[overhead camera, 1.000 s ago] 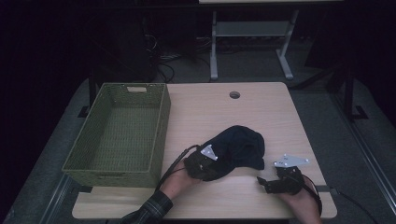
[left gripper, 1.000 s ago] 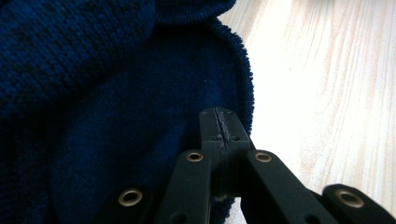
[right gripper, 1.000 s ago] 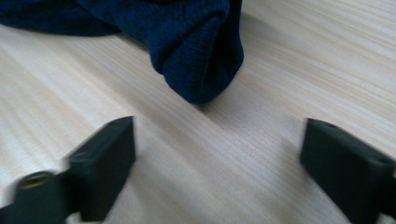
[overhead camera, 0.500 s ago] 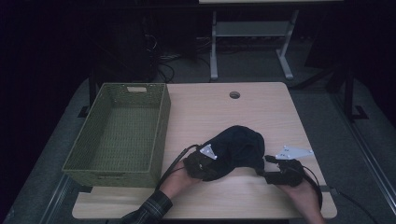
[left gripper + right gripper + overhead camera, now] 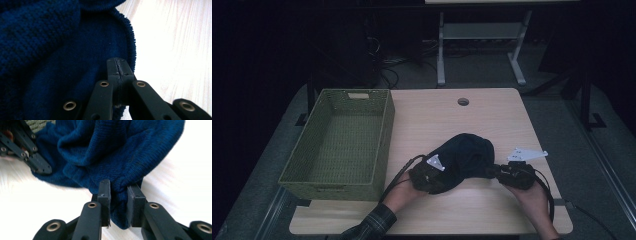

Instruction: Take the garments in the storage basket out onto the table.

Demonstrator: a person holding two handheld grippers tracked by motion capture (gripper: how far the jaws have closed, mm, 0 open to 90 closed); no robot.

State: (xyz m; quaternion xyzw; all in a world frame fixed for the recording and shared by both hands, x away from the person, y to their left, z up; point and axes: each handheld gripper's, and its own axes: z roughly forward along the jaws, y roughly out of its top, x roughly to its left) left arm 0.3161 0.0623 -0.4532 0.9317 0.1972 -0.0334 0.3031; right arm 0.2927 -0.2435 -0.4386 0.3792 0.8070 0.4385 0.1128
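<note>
Here we hold a dark blue knitted garment by both ends on the table.

Our left gripper has its jaws pressed fully together on the garment's left edge. Our right gripper has just been closing its jaws, and they now pinch a fold of the knit between the pads. The garment lies bunched between them, near the table's front edge and right of the green basket.
</note>
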